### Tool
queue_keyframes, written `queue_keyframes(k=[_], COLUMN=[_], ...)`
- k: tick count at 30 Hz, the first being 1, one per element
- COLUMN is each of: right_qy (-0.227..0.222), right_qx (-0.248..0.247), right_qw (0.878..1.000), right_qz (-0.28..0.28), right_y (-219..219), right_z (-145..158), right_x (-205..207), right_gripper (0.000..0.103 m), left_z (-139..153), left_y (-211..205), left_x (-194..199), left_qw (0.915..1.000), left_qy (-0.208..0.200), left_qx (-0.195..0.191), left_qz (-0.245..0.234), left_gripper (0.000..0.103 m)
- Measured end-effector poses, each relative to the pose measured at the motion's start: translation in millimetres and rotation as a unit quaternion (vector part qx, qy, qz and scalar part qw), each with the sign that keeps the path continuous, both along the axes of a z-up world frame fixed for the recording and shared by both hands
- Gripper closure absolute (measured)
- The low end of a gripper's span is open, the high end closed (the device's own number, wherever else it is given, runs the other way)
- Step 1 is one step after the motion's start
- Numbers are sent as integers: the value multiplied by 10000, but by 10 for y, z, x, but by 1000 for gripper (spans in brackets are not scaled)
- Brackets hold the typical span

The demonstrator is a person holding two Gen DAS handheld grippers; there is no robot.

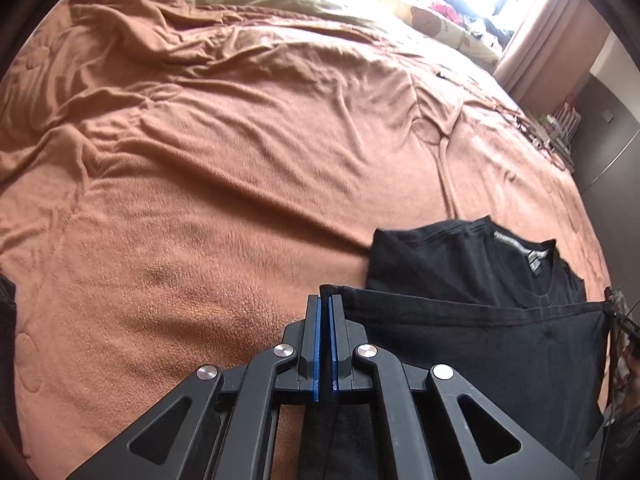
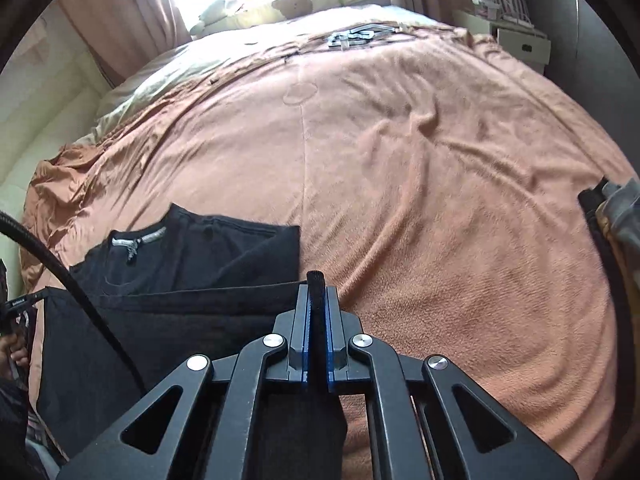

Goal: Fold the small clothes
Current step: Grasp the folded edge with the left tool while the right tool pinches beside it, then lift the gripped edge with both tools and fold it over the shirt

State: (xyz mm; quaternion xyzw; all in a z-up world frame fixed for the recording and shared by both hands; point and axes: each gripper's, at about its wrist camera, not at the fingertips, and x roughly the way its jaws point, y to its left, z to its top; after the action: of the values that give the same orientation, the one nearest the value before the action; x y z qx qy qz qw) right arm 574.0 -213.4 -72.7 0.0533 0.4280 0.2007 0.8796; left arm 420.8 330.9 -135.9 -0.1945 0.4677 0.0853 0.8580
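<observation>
On the bed: black shirt lies collar-end flat on the orange blanket.
Left gripper: I have it clenched on the near hem's left corner.
Right gripper: pinching the opposite corner, so the edge stays taut for folding forward.

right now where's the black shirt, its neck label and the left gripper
black shirt (image 1: 480, 344): left wrist view, on the lifted front panel
neck label (image 1: 532, 258): left wrist view, on the tag inside the collar
left gripper (image 1: 325, 304): left wrist view, between the fingertips pinching the hem
</observation>
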Motion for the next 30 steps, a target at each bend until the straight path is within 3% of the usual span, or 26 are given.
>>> queue_keyframes(k=[9,19,24,30], right_qy=[-521,-829,-753,-274], right_qx=[56,99,-4,-224], right_qw=[9986,9961,9968,9991], right_qz=[-105,-293,-261,-252], right_y=[-55,-12,127,363], right_z=[479,819,762,348], right_x=[-291,-164,132,612], right_gripper=[101,101,101,101], left_z=[543,921,827,310], left_y=[-35,-38,59,88], left_x=[-104,243,518,859], left_qw=[9983,9945,9954,9979], left_qy=[-523,-882,-744,-176], left_qx=[213,491,481,561], left_qz=[118,290,354,277], left_gripper=[100,100,100,100])
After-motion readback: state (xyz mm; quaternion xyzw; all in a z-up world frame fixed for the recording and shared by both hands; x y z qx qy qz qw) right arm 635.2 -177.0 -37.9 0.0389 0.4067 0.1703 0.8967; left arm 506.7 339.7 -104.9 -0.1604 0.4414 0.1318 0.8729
